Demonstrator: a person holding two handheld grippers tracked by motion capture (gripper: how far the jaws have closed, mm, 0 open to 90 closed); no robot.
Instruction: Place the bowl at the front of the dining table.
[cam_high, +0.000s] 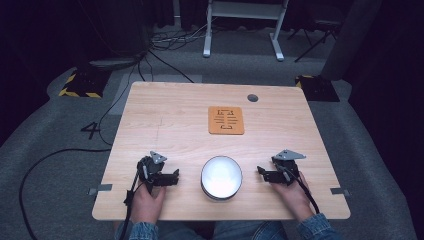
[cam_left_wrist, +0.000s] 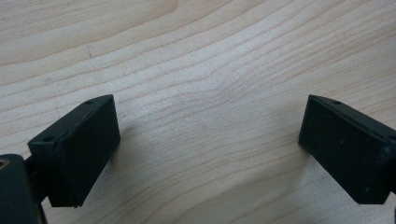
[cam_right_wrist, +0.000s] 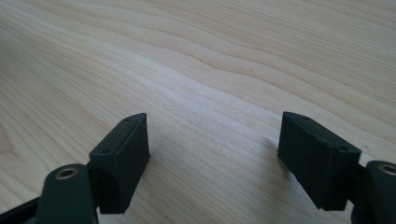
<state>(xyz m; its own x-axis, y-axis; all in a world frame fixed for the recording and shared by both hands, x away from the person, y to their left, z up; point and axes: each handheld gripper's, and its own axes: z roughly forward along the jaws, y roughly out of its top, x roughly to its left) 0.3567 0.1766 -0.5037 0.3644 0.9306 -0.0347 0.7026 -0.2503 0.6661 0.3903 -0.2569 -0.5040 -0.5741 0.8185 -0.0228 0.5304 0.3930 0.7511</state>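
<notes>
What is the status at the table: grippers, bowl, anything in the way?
Left gripper and right gripper open, jaws empty, resting either side of the bowl. White bowl untouched, upright between them. Orange mat farther back, clear of the path.

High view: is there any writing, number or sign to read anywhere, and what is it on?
"4": a dark figure on the grey floor, left of the table.
Orange mat: black bracket-and-line markings, too small to read as words.
Floor plates: yellow-black hazard stripes, no text.
</notes>
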